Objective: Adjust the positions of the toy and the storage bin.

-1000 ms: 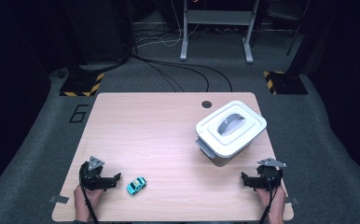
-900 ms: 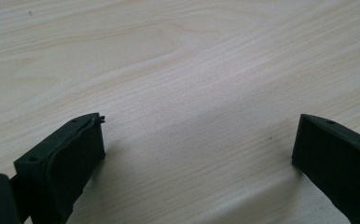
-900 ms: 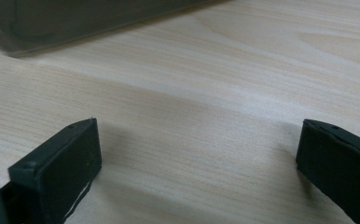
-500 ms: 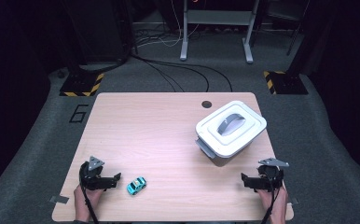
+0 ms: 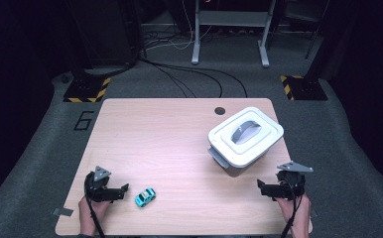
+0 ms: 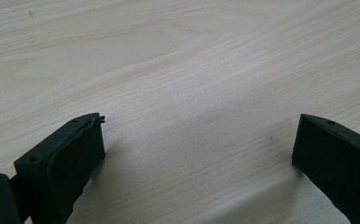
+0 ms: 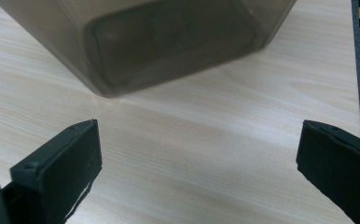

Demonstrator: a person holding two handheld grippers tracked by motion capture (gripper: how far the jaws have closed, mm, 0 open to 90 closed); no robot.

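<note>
A small turquoise toy car (image 5: 145,197) sits on the wooden table (image 5: 159,139) near its front left. My left gripper (image 5: 122,192) rests just left of the car, held by a hand, jaws pointing toward it. In the left gripper view the left gripper (image 6: 197,126) is open over bare wood. A box with a white lid and grey handle (image 5: 245,136) stands at the right. My right gripper (image 5: 260,188) lies in front of it, open. The right gripper view has the right gripper (image 7: 199,126) facing the box's smoky wall (image 7: 169,42), a short gap away.
A round cable hole (image 5: 220,110) is at the table's far edge. The table's right edge (image 7: 355,70) runs close to my right gripper, with grey carpet beyond. Cables and metal stand legs (image 5: 229,39) lie on the floor behind the table.
</note>
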